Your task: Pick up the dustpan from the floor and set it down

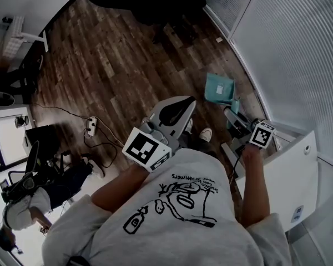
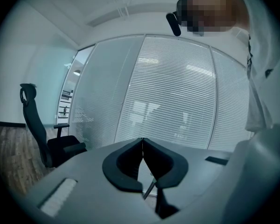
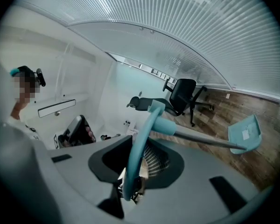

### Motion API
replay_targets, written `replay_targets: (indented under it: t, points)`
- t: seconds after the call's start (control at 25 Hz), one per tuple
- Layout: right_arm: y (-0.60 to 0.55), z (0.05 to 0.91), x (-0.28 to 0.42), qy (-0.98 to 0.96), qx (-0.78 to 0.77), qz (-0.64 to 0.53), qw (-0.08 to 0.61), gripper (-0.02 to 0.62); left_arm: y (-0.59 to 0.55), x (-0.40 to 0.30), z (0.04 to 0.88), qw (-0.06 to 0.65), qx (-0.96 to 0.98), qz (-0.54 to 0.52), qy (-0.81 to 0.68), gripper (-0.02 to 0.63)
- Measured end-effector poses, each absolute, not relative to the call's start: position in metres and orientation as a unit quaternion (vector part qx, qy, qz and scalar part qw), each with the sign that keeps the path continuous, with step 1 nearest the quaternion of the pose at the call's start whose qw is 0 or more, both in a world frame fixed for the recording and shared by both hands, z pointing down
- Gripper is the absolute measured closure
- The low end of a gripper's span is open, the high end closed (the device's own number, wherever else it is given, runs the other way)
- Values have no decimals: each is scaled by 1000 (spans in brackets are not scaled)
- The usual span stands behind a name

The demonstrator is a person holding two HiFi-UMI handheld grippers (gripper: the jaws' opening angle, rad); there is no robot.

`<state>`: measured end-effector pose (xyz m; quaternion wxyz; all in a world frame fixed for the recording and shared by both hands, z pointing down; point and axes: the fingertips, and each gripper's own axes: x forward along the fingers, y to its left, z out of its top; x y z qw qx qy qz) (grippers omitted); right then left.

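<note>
The dustpan point(image 1: 219, 87) is teal, with a flat pan on a long grey pole point(image 3: 200, 139) that ends in a teal loop handle point(image 3: 141, 134). In the right gripper view the pan point(image 3: 245, 133) hangs out over the wooden floor near the blinds; I cannot tell whether it touches the floor. My right gripper point(image 3: 137, 146) is shut on the loop handle, and it shows in the head view point(image 1: 233, 116) just behind the pan. My left gripper point(image 1: 172, 112) hovers to the left at about waist height. Its jaws point(image 2: 142, 141) are shut with nothing between them.
A glass wall with blinds point(image 1: 288, 54) curves along the right. A white cabinet point(image 1: 288, 170) stands beside my right arm. Black office chairs point(image 1: 166, 1) stand at the far end of the floor. A power strip with cables point(image 1: 90, 125) lies at the left. My shoe point(image 1: 205, 133) is below the grippers.
</note>
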<state>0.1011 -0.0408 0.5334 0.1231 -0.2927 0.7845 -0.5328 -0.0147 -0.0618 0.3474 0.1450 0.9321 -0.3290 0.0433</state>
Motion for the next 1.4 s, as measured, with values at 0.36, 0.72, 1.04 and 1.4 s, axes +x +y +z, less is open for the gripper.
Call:
replay_targets:
  t: [0.36, 0.72, 1.04, 1.4]
  points:
    - [-55, 576, 108, 775, -300, -542, 125, 532, -70, -17, 350, 149, 930, 47, -333, 604]
    - [-75, 611, 111, 766, -295, -553, 144, 537, -75, -16, 360, 156, 928, 58, -333, 604]
    - [-78, 655, 115, 753, -303, -571, 127, 540, -68, -17, 370, 161, 925, 70, -336, 604]
    - [-79, 697, 120, 738, -318, -585, 110, 540, -63, -16, 378, 167, 923, 82, -338, 604]
